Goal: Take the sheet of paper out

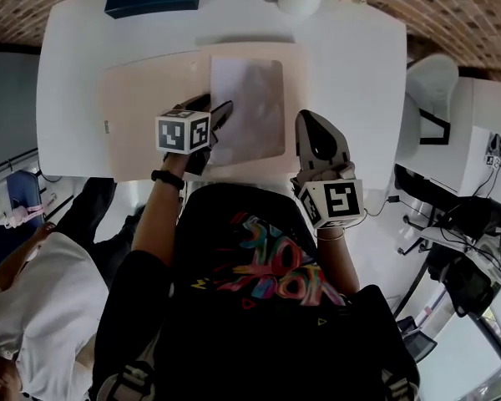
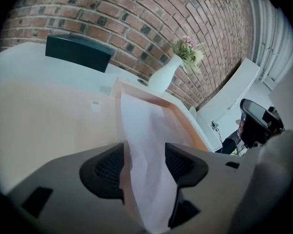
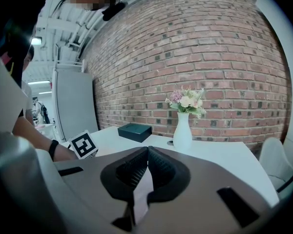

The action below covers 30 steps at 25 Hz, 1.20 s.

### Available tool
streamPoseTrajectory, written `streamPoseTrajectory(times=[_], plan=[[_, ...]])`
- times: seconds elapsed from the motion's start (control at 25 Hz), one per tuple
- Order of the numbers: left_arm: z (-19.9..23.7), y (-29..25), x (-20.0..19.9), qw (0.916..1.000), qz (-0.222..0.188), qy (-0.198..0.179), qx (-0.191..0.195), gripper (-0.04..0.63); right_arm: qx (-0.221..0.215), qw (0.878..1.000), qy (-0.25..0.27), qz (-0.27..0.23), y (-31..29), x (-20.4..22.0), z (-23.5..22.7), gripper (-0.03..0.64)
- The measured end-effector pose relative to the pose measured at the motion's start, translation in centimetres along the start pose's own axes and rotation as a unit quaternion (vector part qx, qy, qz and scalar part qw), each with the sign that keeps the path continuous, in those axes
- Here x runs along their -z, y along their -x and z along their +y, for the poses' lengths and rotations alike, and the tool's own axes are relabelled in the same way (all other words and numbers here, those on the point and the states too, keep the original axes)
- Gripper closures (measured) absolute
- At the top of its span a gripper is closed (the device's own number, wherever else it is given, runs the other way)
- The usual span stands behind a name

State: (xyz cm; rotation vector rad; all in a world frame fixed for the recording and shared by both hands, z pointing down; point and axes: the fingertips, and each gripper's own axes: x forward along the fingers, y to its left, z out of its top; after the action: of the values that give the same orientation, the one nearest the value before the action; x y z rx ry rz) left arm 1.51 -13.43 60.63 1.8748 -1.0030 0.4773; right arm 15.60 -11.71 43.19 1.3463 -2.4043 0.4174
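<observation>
While fingers on the left gripper (image 2: pixel 145 161) sit spread around the sheet of paper (image 2: pixel 147 123), the right gripper (image 3: pixel 147 151) pinches a thin pale flap (image 3: pixel 140 199) tight.

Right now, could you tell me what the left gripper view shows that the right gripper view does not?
Only the left gripper view shows the sheet of paper over the beige folder, running between the left tool's open jaws. Only the right gripper view shows the right tool shut on a thin pale edge, the left tool's marker cube, and a wrist with a black band. Both show the white vase, the dark box, the brick wall and the white table.
</observation>
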Motion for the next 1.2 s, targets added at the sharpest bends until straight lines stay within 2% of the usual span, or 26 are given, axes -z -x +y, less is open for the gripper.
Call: streamPoseTrajectory(times=[0.28,0.44,0.6,0.76,0.88,1.0,1.12,1.2], plan=[[-1.4,-0.1,-0.1,0.9978,0.019,0.003,0.064,0.341,0.000,0.999,-0.011,-0.050,-0.8,-1.8,-0.2,0.597],[-2.1,0.2,-0.6,0.9946,0.013,0.023,0.100,0.341,0.004,0.999,-0.015,-0.049,-0.9,-1.9,-0.4,0.597],[-3.1,0.4,-0.2,0.9870,0.027,0.047,0.151,0.341,0.007,0.999,-0.018,-0.048,-0.9,-1.9,-0.6,0.597],[-3.9,0.7,0.5,0.9757,0.051,0.070,0.201,0.341,0.009,0.999,-0.020,-0.044,-1.0,-1.8,-0.7,0.597],[-4.4,1.0,0.5,0.9680,0.046,0.086,0.231,0.341,0.008,0.999,-0.021,-0.043,-1.0,-1.7,-0.8,0.597],[-4.3,0.9,-0.3,0.9660,0.021,0.096,0.239,0.341,0.007,0.999,-0.022,-0.041,-1.1,-1.6,-0.9,0.597],[-3.7,0.6,-1.2,0.9699,-0.003,0.098,0.223,0.341,0.007,0.999,-0.024,-0.039,-1.2,-1.5,-1.0,0.597],[-3.6,0.4,-1.1,0.9703,0.002,0.100,0.220,0.341,0.007,0.999,-0.026,-0.039,-1.2,-1.4,-1.1,0.597]])
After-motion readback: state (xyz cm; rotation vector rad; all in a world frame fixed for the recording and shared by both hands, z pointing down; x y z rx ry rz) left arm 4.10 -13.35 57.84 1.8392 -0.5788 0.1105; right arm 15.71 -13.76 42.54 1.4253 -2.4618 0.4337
